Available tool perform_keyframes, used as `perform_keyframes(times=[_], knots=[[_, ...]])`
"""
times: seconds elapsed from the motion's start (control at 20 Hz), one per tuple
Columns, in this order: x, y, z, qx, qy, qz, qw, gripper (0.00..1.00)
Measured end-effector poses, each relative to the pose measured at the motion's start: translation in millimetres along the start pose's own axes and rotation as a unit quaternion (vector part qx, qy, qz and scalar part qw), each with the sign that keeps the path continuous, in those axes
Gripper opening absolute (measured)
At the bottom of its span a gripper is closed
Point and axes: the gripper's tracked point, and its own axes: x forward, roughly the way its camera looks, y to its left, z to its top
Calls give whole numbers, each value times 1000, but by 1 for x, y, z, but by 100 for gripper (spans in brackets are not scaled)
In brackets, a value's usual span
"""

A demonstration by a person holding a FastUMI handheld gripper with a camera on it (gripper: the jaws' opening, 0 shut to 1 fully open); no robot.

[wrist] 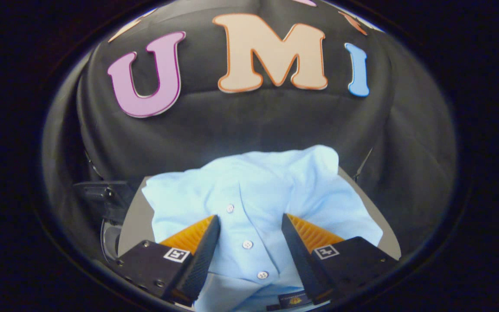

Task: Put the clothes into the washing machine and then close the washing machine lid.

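A light blue buttoned shirt [254, 195] lies crumpled on a pale flat surface [134, 216], its button placket running toward me. My gripper [250, 223] is open, lowered over the shirt, with the placket and a button lying in the gap between the two fingers. The fingertips rest at the cloth, one on each side of the placket, not pressing together. A dark collar label [293, 300] shows at the near end of the shirt. Left of the pale surface sits a dark machine part with a round rim [110, 236], partly hidden.
The black cloth wall [241, 125] stands close behind the shirt and wraps round both sides. A dark bracket-like piece [102, 195] sticks out at the left, beside the pale surface. A thin dark rod [363, 165] leans at the right behind the shirt.
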Motion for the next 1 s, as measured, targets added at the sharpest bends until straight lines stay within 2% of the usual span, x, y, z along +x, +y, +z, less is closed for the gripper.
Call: perform_keyframes(times=[0.05, 0.3, 0.4, 0.6, 0.75, 1.0], knots=[[4, 1, 2, 1, -1, 3, 1000, 87], [3, 4, 3, 8, 0, 1, 1000, 30], [-3, 9, 5, 3, -11, 7, 1000, 20], [-11, 10, 2, -27, -27, -2, 999, 7], [-20, 14, 8, -19, -49, -3, 999, 4], [-42, 19, 33, -14, -85, 27, 996, 3]])
